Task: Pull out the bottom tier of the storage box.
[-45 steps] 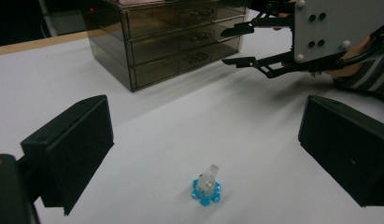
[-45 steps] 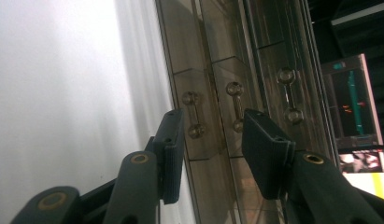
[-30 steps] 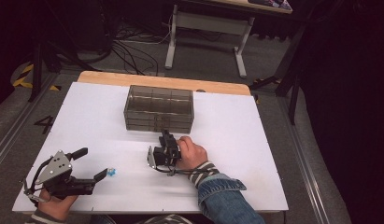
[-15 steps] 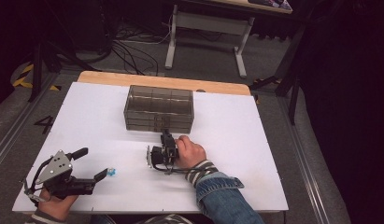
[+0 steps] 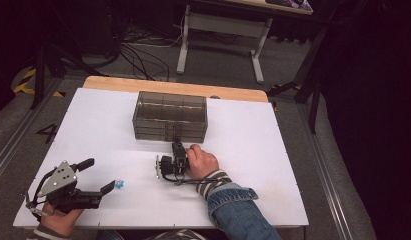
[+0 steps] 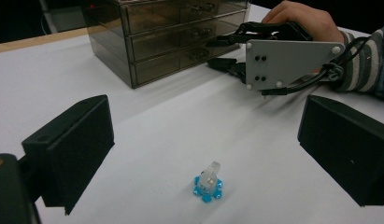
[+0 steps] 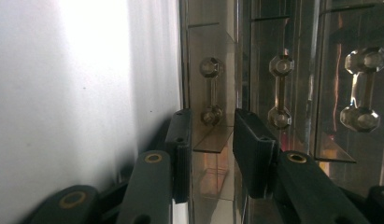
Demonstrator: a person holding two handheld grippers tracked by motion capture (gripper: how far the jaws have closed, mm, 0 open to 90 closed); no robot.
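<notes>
Smoky clear-plastic drawer unit [image 5: 170, 116] stands toward the far side of the white bench [image 5: 83, 130]. Right hand-held gripper [image 7: 208, 135] lies turned on its side at the lowest drawer's handle [image 7: 211, 91]; jaws have just been closing, handle's end between them, pads not yet pressing it. Left hand-held gripper [image 5: 100, 176] rests at near left, jaws wide apart, a small blue-and-clear piece [image 6: 208, 183] on the bench between them, untouched.

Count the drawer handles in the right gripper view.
3, one per drawer front: nearest handle between the right gripper jaws, middle handle, far handle. None look hidden.
</notes>
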